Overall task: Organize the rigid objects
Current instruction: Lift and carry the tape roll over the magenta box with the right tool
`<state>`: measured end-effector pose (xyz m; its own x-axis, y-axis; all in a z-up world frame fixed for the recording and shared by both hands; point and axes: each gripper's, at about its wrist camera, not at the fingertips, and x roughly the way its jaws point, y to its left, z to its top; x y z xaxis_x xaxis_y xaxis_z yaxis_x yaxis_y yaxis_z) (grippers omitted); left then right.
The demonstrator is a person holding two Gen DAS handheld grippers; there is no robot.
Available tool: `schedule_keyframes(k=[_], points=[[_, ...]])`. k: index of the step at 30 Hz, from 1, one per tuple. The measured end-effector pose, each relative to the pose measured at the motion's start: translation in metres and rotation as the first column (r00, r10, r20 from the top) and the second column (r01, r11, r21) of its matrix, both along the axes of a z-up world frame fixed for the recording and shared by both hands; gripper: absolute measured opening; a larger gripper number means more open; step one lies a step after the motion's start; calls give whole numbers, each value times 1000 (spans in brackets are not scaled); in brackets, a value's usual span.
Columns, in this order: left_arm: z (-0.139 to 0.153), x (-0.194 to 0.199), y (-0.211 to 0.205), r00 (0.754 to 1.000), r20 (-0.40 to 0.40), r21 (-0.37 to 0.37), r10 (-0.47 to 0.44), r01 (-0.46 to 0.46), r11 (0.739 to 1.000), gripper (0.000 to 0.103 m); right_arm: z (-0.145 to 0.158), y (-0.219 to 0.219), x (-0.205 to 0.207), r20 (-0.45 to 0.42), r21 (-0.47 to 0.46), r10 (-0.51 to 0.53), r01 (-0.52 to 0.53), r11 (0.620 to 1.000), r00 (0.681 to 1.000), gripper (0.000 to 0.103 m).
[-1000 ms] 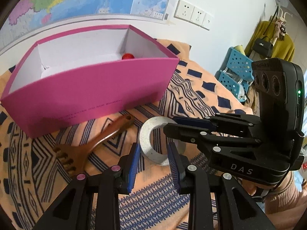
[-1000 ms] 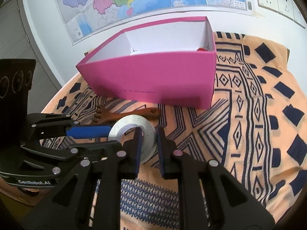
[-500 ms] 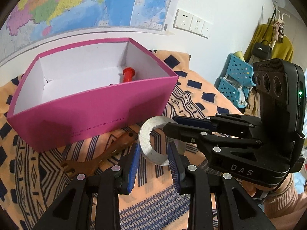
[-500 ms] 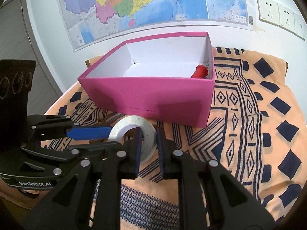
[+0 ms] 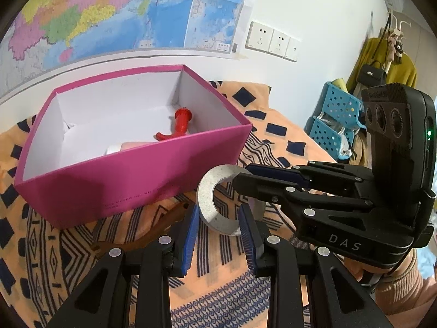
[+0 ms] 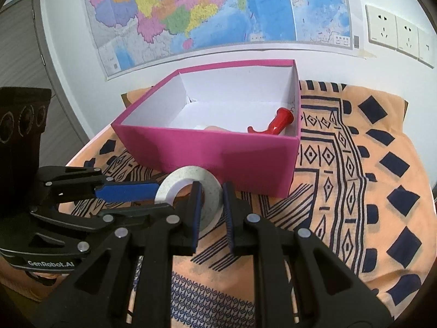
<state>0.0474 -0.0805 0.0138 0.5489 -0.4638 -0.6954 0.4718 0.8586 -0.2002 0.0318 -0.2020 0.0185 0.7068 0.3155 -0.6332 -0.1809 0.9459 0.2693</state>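
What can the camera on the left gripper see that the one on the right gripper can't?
Only the left wrist view shows the blue basket rack, the yellow garment with a black handbag, and part of the wooden fork. Only the right wrist view shows the grey door. Both show the pink box, the red object inside it, the grey ring between both grippers, the wall map and the patterned cloth.

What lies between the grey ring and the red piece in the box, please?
The pink box has its near wall standing between the grey ring and the red piece; both wrist views show it.
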Motion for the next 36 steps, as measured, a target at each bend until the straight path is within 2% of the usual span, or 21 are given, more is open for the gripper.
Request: schedule_keyframes(k=[25, 36], points=[[15, 8, -2, 999, 52, -5, 10, -9, 1000, 30, 19, -6, 9, 58, -23, -2, 3, 1000, 998, 18], [18, 15, -3, 999, 51, -9, 16, -15, 1000, 30, 29, -8, 14, 86, -30, 0, 3, 1000, 996, 18]])
